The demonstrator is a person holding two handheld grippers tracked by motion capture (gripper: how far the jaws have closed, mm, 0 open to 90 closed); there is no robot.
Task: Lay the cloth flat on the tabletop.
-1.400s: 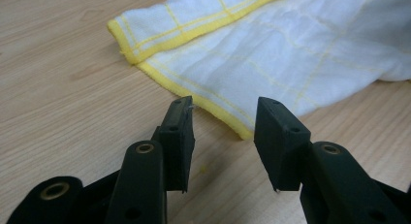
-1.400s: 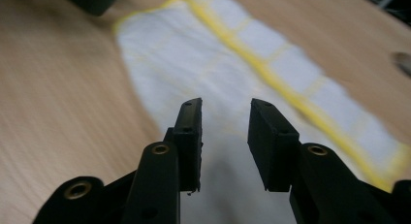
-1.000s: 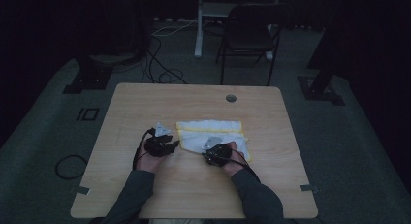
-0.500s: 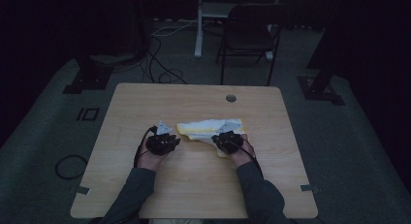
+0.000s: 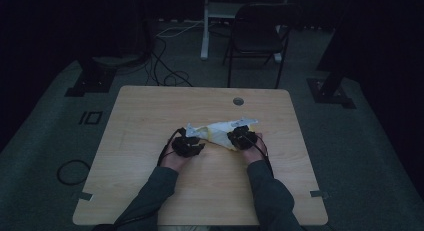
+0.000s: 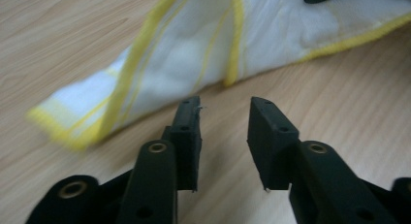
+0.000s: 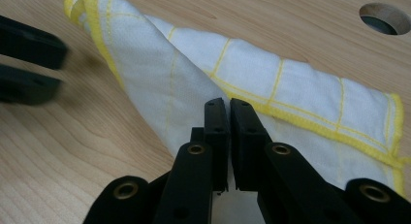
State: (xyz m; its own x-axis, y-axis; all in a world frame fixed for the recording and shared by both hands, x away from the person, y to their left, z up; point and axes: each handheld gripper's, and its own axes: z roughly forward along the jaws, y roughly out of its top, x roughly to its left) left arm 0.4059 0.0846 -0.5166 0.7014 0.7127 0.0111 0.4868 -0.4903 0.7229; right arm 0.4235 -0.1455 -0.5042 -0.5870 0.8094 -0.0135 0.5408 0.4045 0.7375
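Table (image 5: 150,191) carries a white cloth (image 5: 220,130) with yellow edging near its middle, bunched and partly folded over itself, not yet a neat flat fold. Right gripper (image 7: 228,110) is clamped on a raised fold of the cloth. Left gripper (image 6: 223,122) has just been opening its jaws, nothing between them, cloth edge just beyond; squaring and further folds look left to do.

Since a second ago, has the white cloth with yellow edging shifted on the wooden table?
Yes. The cloth has bunched narrower, its right end drawn up toward the table's round hole.
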